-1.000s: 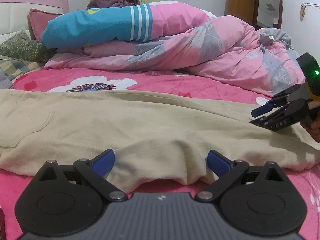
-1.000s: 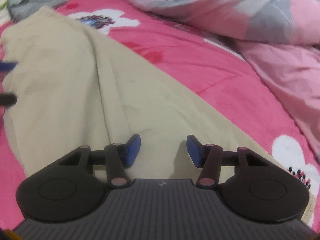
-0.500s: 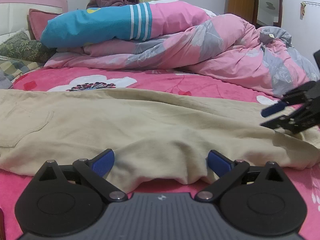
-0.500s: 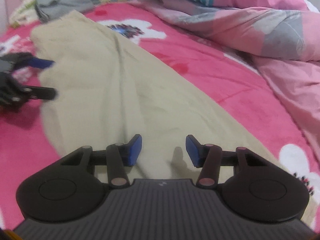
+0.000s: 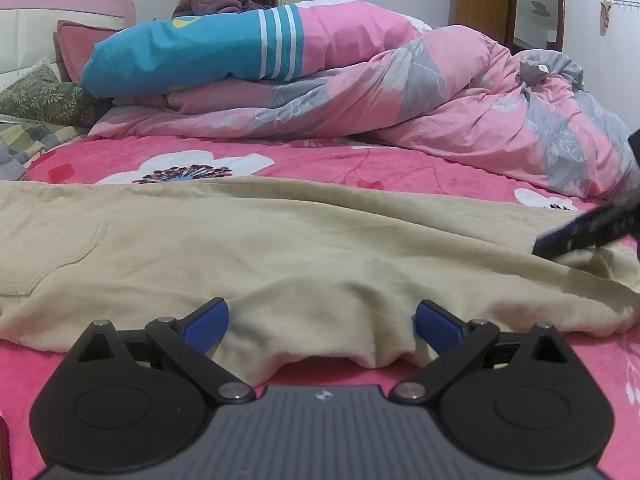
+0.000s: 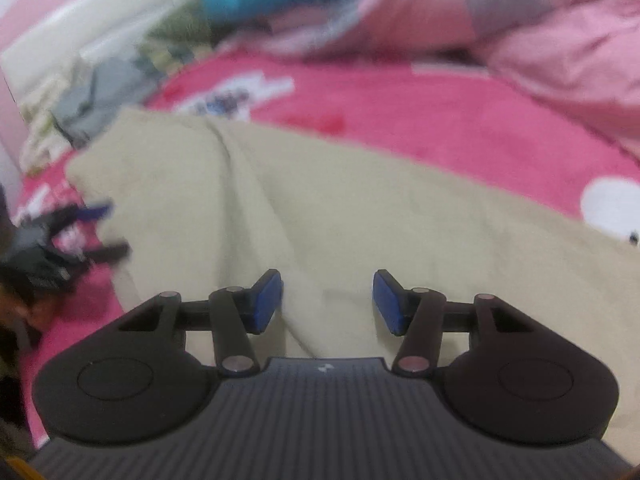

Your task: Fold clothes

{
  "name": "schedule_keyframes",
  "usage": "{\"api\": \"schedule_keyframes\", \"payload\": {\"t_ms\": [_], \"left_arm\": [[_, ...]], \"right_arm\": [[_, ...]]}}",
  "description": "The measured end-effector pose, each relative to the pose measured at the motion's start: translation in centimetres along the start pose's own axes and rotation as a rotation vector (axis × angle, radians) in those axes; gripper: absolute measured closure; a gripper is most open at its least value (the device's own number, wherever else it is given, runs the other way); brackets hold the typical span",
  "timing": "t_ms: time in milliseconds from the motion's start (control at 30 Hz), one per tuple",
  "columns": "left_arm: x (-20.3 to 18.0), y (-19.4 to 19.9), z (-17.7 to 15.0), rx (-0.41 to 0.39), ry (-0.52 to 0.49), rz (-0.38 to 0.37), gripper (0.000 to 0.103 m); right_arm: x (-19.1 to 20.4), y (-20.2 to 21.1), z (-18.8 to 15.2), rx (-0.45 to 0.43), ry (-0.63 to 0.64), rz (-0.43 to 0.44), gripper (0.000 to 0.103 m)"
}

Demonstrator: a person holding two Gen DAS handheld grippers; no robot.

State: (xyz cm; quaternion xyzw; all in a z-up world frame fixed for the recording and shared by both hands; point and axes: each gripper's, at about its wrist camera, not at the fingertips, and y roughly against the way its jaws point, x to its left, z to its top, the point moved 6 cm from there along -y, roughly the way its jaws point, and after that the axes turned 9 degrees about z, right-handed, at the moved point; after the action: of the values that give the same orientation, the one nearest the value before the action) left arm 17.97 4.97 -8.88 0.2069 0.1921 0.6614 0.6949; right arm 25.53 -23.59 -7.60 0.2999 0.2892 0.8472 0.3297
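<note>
Pre-grasp step: left gripper [image 5: 322, 322] and right gripper [image 6: 327, 299] jaws part-open, holding nothing, over flat beige cotton trousers [image 5: 280, 248]; next, pinch the 6 o'clock edge.

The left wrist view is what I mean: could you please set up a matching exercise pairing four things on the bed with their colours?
Things:
1. trousers
2. pillow
3. bed sheet
4. gripper pads

Colours:
A. bright pink with white flowers
B. dark blue
C. beige
D. turquoise with white stripes

Pairs: 1-C, 2-D, 3-A, 4-B
</note>
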Motion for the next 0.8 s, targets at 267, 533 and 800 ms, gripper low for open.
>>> {"api": "schedule_keyframes", "payload": {"t_ms": [267,533,800], "left_arm": [[0.0,0.1,0.0,0.0,0.001,0.0,0.003],[0.0,0.1,0.0,0.0,0.0,0.0,0.003],[0.0,0.1,0.0,0.0,-0.001,0.0,0.003]], "right_arm": [[3.9,0.7,-0.9,-0.024,0.154,-0.06,0.09],[4.9,0.4,-2.3,-0.006,0.143,-0.059,0.086],[0.2,3.7,1.0,-0.21,-0.075,0.04,0.058]]}}
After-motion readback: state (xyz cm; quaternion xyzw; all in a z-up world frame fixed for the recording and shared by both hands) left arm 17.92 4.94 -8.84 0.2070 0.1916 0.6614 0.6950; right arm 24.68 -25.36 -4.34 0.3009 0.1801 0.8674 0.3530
